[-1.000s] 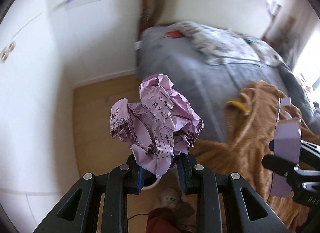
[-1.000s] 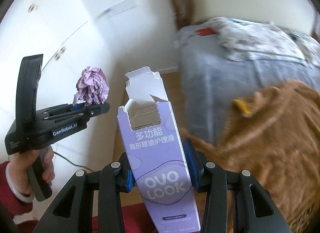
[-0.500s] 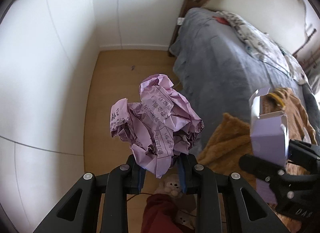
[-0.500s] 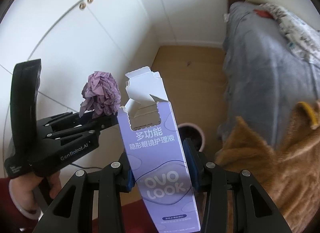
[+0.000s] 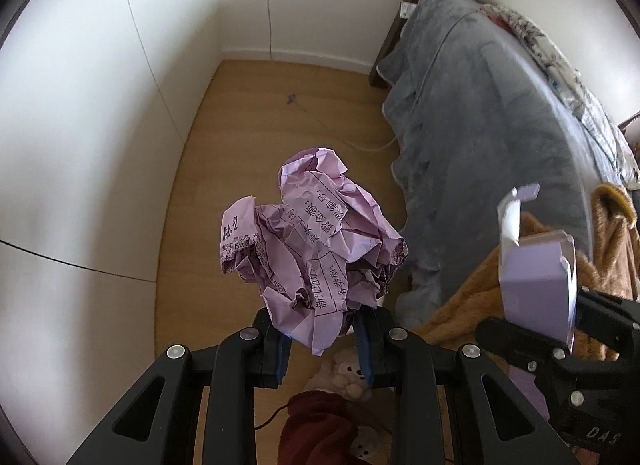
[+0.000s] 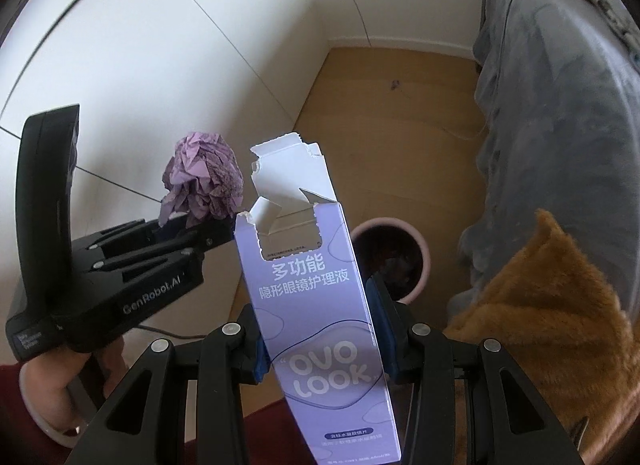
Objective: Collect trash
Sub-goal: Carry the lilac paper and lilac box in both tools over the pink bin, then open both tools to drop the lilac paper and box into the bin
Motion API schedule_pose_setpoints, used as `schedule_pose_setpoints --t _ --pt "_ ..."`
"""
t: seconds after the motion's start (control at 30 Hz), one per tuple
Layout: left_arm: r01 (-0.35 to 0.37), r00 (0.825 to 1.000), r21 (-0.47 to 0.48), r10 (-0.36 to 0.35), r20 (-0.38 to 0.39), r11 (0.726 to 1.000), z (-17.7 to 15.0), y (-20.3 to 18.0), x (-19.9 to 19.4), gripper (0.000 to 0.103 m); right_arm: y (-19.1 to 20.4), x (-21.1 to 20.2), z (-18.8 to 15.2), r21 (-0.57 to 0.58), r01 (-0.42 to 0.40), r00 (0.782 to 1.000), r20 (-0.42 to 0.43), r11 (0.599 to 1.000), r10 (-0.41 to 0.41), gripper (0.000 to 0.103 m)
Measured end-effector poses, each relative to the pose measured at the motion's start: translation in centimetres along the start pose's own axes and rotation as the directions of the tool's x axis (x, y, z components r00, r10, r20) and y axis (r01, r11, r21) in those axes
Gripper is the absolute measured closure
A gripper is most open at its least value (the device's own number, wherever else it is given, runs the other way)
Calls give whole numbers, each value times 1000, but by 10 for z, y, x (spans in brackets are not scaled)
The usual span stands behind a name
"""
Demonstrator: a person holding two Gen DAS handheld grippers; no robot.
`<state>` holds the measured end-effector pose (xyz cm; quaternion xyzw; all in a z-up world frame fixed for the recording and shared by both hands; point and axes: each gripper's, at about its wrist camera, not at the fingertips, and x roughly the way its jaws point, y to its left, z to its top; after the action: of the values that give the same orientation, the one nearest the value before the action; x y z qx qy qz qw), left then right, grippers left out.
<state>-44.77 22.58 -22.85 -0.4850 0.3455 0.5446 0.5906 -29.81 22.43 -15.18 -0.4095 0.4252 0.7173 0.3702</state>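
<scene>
A: On the left, the left gripper (image 5: pixel 322 339) is pinching a crumpled purple paper ball (image 5: pixel 316 241), holding it above the wood floor (image 5: pixel 248 125).

B: And the right gripper (image 6: pixel 320 329) is clamping an opened purple box (image 6: pixel 316 297) upright, with a pink bin (image 6: pixel 424 261) sitting just behind it beside the grey bed (image 6: pixel 560 105).
</scene>
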Motion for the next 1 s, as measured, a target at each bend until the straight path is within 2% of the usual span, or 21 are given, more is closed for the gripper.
schedule_pose_setpoints --t 0.23,0.4,0.57,0.63,0.7,0.77,1.0 --pt "21 996 -12 -22 -82 1000 4 -9 55 75 -18 42 8 11 -12 998 -55 1000 12 62" --pt "21 991 -9 -22 -130 1000 8 -9 90 75 -33 75 12 48 26 995 -92 998 -21 62" --pt "59 984 55 -49 -172 997 10 -13 109 75 -50 92 14 78 14 996 -87 997 -7 61" --pt "78 982 57 -66 -179 995 12 -10 113 70 -52 95 13 83 7 997 -78 997 -1 58" --pt "90 978 49 -79 -194 995 13 -6 117 64 -57 98 11 88 13 996 -84 996 -5 49" --pt "108 974 42 -97 -203 993 12 -5 119 58 -60 96 11 92 25 997 -77 995 -18 35" --pt "132 971 58 -117 -211 990 10 -9 120 53 -65 94 12 81 8 999 -53 997 -4 33"
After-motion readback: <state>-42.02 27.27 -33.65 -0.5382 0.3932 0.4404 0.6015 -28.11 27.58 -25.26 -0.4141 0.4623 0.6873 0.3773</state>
